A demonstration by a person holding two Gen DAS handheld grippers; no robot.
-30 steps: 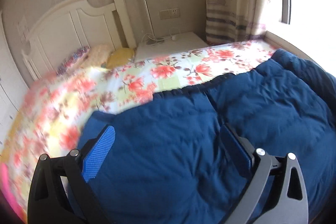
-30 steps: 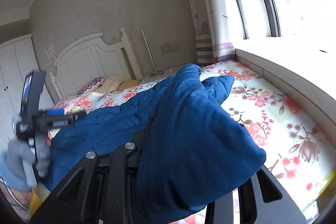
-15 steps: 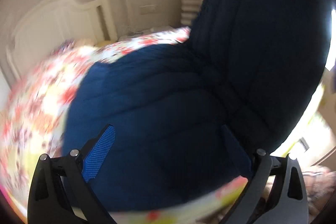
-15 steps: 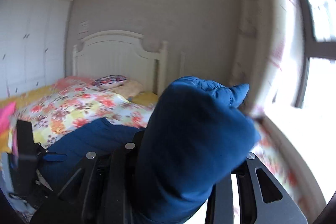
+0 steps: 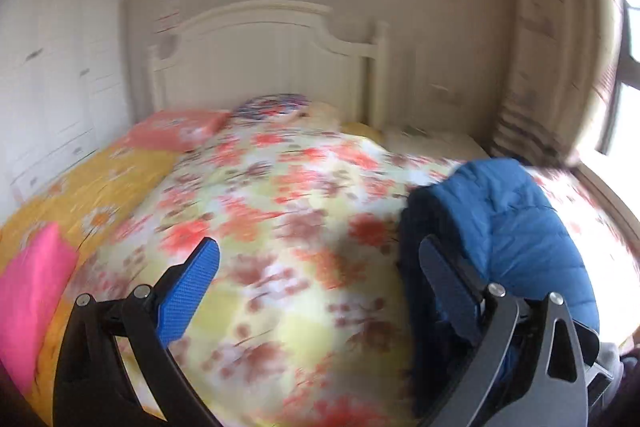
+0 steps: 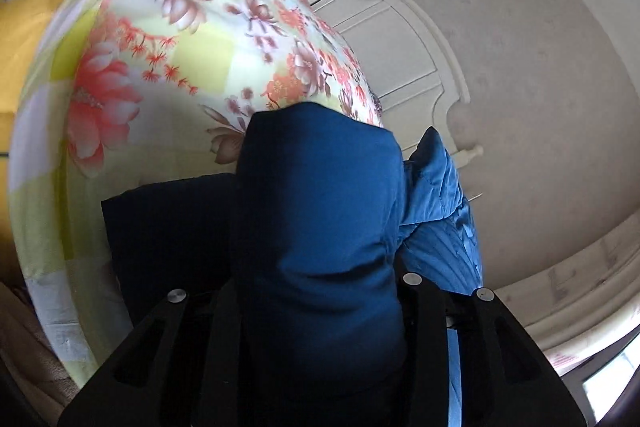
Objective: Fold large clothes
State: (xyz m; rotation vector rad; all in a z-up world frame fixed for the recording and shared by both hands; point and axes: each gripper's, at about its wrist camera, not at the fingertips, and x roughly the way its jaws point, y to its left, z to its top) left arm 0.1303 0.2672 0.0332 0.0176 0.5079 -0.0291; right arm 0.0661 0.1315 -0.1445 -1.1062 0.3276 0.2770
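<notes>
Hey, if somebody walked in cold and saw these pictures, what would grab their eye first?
The dark blue padded coat bunched between the fingers of the right gripper, filling the middle of the right wrist view. Next, the bright floral bedspread that covers the bed, with a white headboard behind it. The left gripper hangs open over that bedspread, holding nothing, and a hot pink cloth lies at the left edge.

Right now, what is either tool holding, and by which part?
Right tool: blue padded jacket, a bunched fold between its opening jaws; which part is unclear. Left tool: nothing.
</notes>
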